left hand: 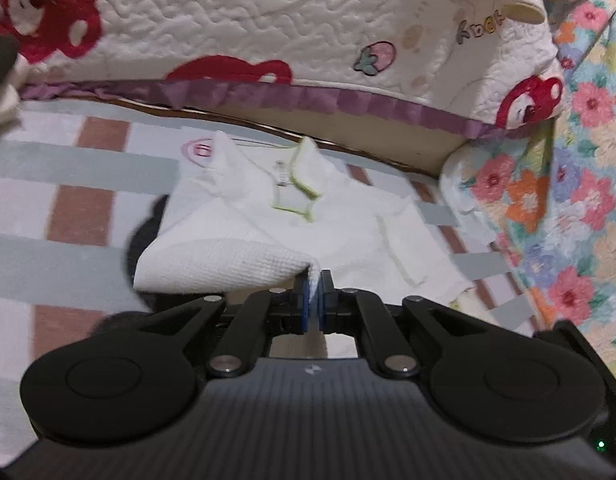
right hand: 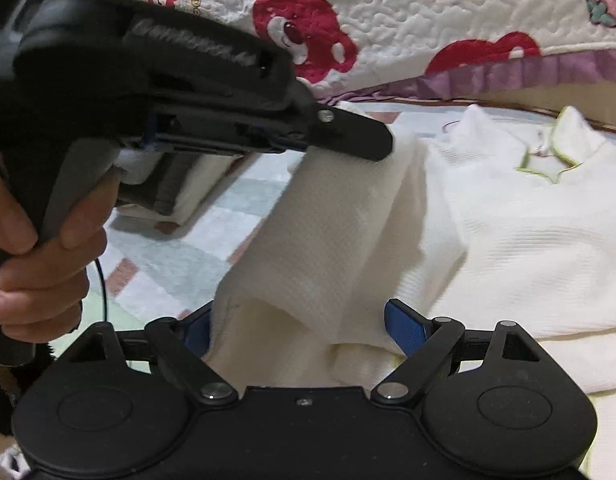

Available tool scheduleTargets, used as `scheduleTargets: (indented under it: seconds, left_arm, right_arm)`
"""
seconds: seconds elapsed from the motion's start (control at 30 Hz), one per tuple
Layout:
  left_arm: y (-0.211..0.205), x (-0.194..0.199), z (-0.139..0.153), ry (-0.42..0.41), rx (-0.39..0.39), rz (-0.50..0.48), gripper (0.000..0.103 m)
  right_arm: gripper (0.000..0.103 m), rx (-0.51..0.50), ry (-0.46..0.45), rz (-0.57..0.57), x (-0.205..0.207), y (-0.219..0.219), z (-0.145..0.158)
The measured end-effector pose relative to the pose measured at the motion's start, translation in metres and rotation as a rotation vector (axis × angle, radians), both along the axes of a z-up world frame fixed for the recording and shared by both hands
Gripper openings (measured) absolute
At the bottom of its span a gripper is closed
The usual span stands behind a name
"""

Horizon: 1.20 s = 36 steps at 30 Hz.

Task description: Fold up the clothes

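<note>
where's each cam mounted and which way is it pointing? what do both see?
Left wrist: on the left gripper, looking along its shut fingers, which pinch a fold of the white garment, toward the bear-print quilt.
Right wrist: on the right gripper, fingers open astride the lifted cloth; the left gripper and the hand holding it show at left.
Shared: garment, its green-trimmed collar, the quilt, the checked sheet.
</note>
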<state>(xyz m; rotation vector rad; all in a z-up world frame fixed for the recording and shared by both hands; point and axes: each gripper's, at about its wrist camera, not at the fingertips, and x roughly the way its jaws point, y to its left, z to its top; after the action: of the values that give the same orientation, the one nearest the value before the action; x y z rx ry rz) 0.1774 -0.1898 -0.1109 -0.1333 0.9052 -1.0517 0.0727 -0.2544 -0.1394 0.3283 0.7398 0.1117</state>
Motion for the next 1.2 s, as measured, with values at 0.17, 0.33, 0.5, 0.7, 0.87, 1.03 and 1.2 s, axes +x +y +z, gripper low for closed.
scheduleTargets:
  seconds: [0.17,0.33,0.5,0.7,0.87,1.03,1.2]
  left_arm:
    - [-0.027,-0.008,0.009,0.01,-0.045,-0.045,0.004]
    - [-0.055,-0.007,0.0,0.011,0.037,0.003,0.008]
    - [-0.033,0.002,-0.029,0.176,-0.014,0.139,0.033]
    - [-0.027,0.008,-0.056,0.32,-0.08,0.225,0.041]
    - [-0.049,0.021,-0.066,0.39,-0.066,0.245,0.049]
    - [-0.076,0.032,-0.066,0.337,-0.008,0.231,0.005]
    - [-0.143,0.019,-0.004,0.164,-0.042,0.08,0.005]
  right_arm:
    - [0.082,-0.111,-0.052,-0.029,-0.012,-0.014,0.006]
    - [0.014,-0.184,-0.049,-0.06,-0.02,-0.04,-0.002]
    - [0.013,-0.073,-0.012,-0.114,-0.032,-0.081,-0.017]
    - [0.013,-0.035,-0.019,-0.071,-0.039,-0.091,-0.026]
    - [0.013,-0.065,-0.034,-0.029,-0.039,-0.089,-0.028]
    - [0.012,-0.038,-0.05,-0.011,-0.039,-0.095,-0.029]
    - [0.011,-0.002,-0.1,-0.031,-0.05,-0.127,-0.012]
